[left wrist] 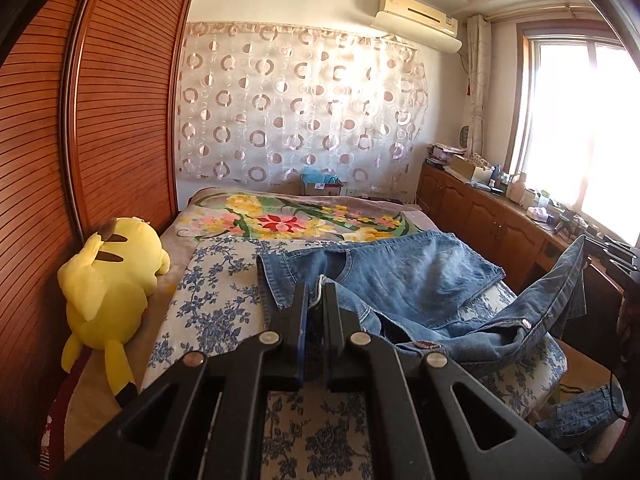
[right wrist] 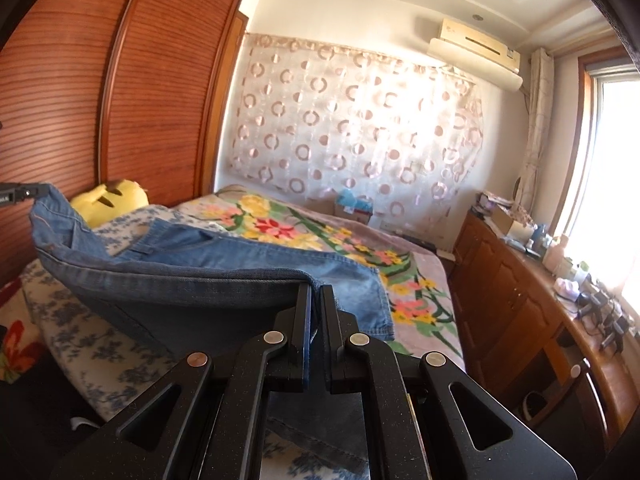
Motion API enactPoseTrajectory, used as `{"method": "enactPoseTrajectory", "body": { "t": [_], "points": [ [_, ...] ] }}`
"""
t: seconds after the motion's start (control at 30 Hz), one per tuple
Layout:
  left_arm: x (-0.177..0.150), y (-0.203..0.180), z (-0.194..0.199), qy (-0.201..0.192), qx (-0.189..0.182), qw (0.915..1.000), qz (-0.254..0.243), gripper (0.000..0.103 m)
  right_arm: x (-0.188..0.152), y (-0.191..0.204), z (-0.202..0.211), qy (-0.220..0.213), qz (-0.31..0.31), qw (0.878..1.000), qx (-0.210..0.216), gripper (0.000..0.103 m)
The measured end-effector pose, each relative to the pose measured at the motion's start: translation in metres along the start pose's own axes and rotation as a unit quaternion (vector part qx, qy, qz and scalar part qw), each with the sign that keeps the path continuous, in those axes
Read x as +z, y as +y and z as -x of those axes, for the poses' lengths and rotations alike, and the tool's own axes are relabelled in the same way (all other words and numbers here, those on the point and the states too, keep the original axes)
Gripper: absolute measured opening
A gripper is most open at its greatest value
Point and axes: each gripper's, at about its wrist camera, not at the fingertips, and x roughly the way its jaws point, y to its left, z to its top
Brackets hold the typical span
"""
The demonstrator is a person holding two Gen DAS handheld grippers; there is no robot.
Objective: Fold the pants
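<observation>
Blue denim pants lie across the bed, legs toward the floral blanket, waist end lifted. My left gripper is shut on the waistband edge near the bed's front. My right gripper is shut on the other side of the waistband and holds the denim stretched above the bed. In the left wrist view the right gripper shows at the far right, pinching the raised waist corner. In the right wrist view the left gripper shows at the far left, holding the other corner.
A yellow plush toy lies at the bed's left beside the wooden wardrobe. A blue-flowered sheet and a floral blanket cover the bed. A wooden cabinet with clutter runs under the window on the right. More denim lies on the floor.
</observation>
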Motion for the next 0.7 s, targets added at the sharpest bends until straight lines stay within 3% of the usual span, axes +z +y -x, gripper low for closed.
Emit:
{"method": "enactPoseTrajectory", "body": {
  "t": [0.4, 0.7],
  "points": [
    [0.035, 0.002, -0.046, 0.003, 0.011, 0.9997, -0.019, 0.001, 0.026, -0.018, -0.055, -0.007, 0.009, 1.0, -0.023, 0.001],
    [0.044, 0.012, -0.1, 0.03, 0.017, 0.9993, -0.016, 0.001, 0.02, -0.027, -0.108, 0.009, 0.016, 1.0, -0.022, 0.001]
  ]
}}
